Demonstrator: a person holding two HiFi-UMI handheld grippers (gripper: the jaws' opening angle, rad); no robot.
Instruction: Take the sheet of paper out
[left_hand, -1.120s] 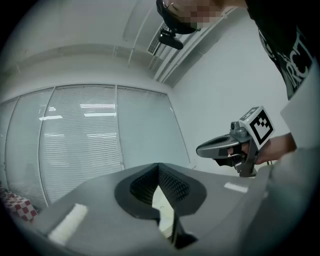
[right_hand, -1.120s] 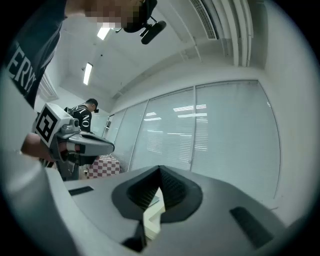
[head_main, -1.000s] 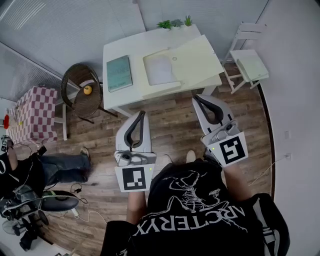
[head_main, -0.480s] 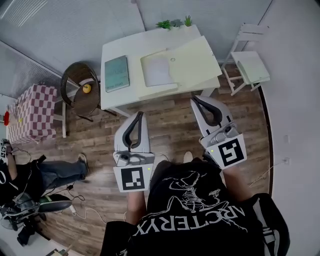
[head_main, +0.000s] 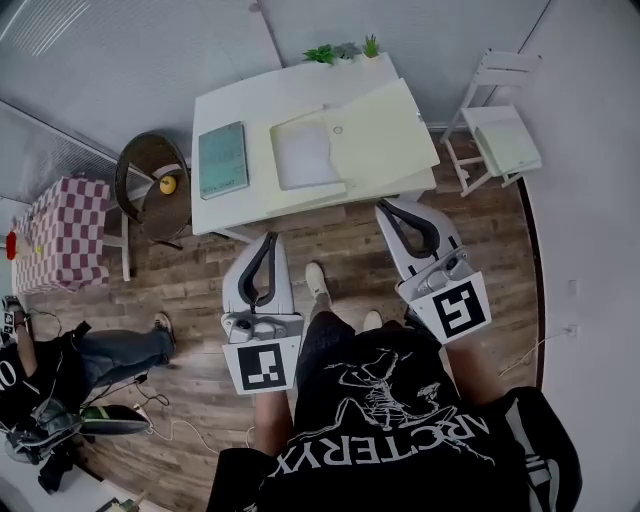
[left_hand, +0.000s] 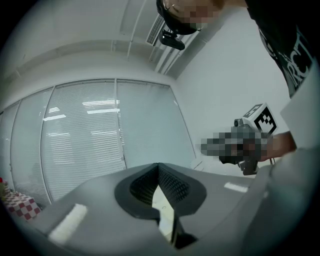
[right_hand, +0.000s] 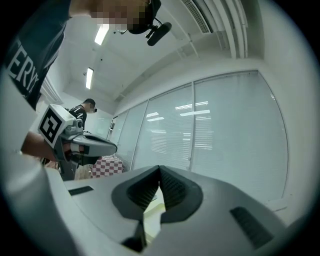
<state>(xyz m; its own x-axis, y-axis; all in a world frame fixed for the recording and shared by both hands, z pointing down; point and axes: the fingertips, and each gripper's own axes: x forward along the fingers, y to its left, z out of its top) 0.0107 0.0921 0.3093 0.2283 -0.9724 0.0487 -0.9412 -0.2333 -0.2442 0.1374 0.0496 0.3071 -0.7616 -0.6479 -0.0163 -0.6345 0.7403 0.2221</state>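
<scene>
A white sheet of paper (head_main: 303, 157) lies inside an open pale yellow folder (head_main: 385, 125) on the white table (head_main: 260, 100). Both grippers are held level in front of the table's near edge, short of the folder. My left gripper (head_main: 270, 238) is shut with nothing in it; in the left gripper view its ribbed pads (left_hand: 167, 182) meet at the tip. My right gripper (head_main: 383, 205) is shut and empty too, its pads (right_hand: 170, 187) touching. Each gripper view shows the other gripper (left_hand: 250, 137) (right_hand: 75, 142) beside it.
A teal book (head_main: 222, 158) lies left of the folder and small plants (head_main: 345, 49) stand at the table's back edge. A round wicker chair (head_main: 150, 190) holds a yellow object; a checkered table (head_main: 60, 235) is farther left. A white folding chair (head_main: 505, 135) stands right. A seated person (head_main: 100, 350) is at lower left.
The person has stepped towards the table, one foot now forward. Both grippers have come closer to the table's front edge, still shut and empty.
</scene>
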